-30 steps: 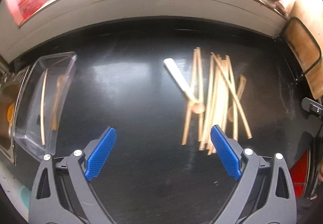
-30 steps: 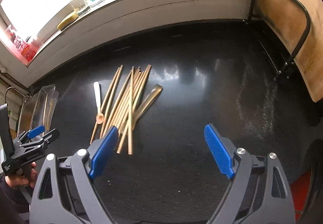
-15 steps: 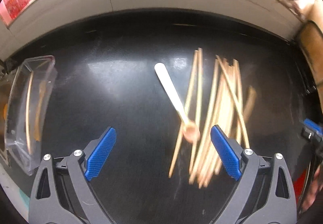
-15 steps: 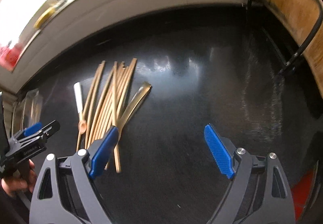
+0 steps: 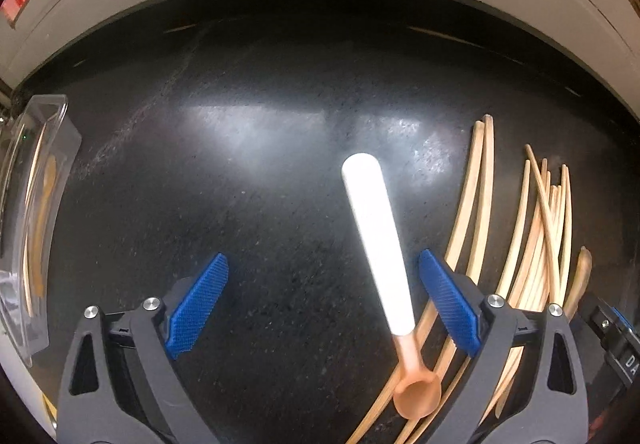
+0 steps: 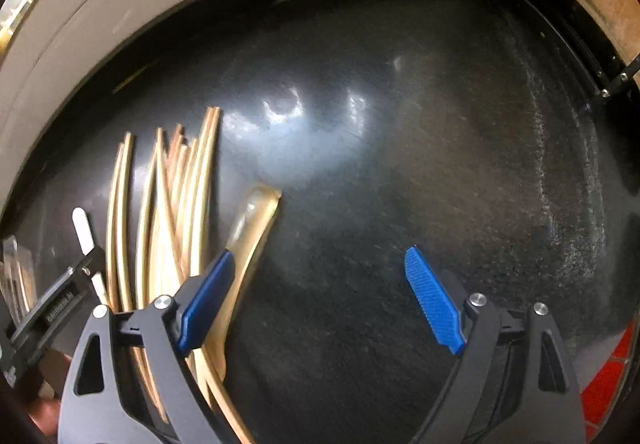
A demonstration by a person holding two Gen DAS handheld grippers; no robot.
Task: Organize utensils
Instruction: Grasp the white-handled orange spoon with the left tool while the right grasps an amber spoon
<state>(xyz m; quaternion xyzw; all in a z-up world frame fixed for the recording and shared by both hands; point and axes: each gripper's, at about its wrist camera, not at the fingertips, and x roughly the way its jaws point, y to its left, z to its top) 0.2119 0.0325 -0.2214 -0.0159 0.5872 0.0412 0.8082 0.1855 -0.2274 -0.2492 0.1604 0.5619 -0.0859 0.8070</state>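
Spoon (image 5: pixel 380 244) between spread left tongs (image 5: pixel 324 300) | right tongs (image 6: pixel 320 296) spread, low beside chopsticks (image 6: pixel 160 212)

I see that my left gripper (image 5: pixel 322 302) is now much lower and closer to the black counter (image 5: pixel 248 172) than one second ago, and the white-handled spoon (image 5: pixel 384 264), which was ahead of it, now lies between its open fingers, close to the right one. The clear tray (image 5: pixel 36 212) slides out to the left edge of this view. My right gripper (image 6: pixel 316 300) also comes down and forward, so the chopsticks (image 6: pixel 160 212) and the amber spoon (image 6: pixel 248 236) now reach under its left finger.
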